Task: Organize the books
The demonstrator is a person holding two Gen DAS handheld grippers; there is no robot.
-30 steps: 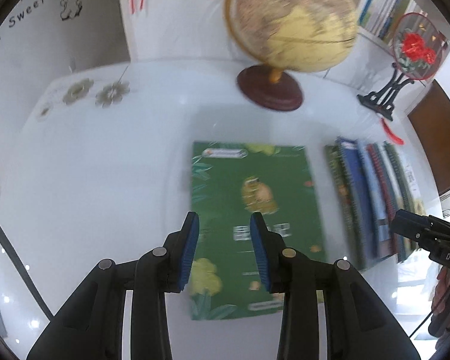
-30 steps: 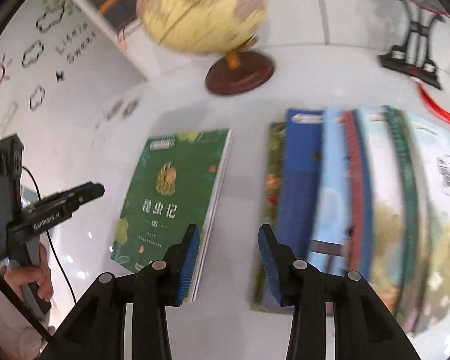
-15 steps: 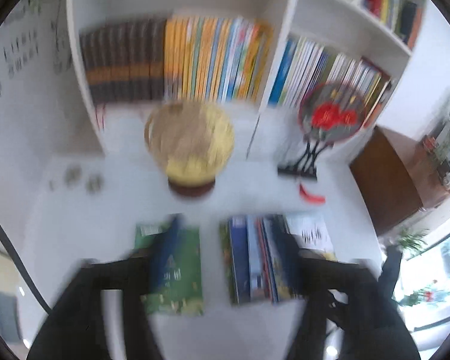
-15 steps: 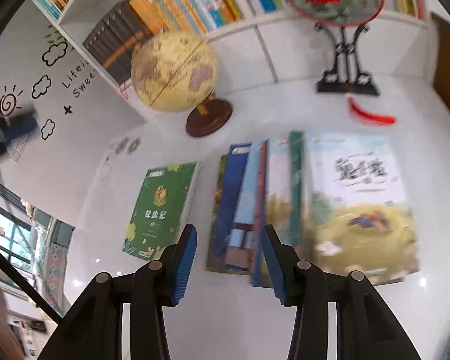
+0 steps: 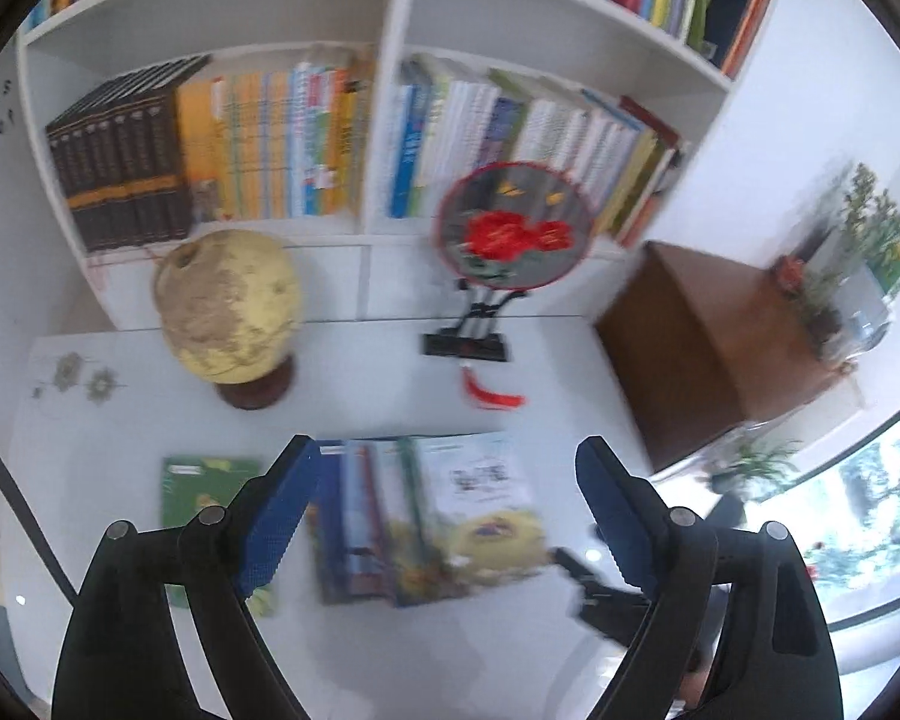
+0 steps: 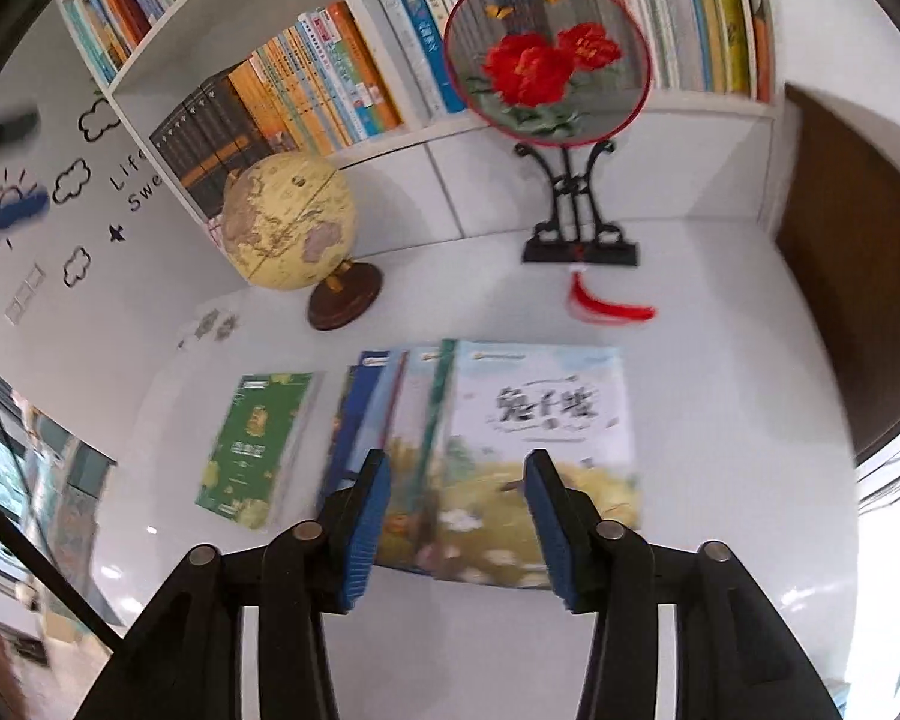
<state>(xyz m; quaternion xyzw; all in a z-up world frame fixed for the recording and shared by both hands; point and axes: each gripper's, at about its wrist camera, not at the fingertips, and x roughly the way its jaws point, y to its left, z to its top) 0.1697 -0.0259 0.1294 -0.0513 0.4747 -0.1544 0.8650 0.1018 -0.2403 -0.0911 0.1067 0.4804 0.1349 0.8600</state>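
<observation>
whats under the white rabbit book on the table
The white book tops a fanned pile; edges of several books stick out from under its left side, blue, red and green among them. Their covers are mostly hidden, so titles and exact count cannot be told.

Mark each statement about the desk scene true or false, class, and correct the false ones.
1. The green book lies apart from the overlapping row of books. True.
2. The globe stands on top of the green book. False: it stands on the white desk, behind the book.
3. The round fan shows red flowers. True.
4. The right gripper holds a book. False: nothing is between its opening jaws.
</observation>
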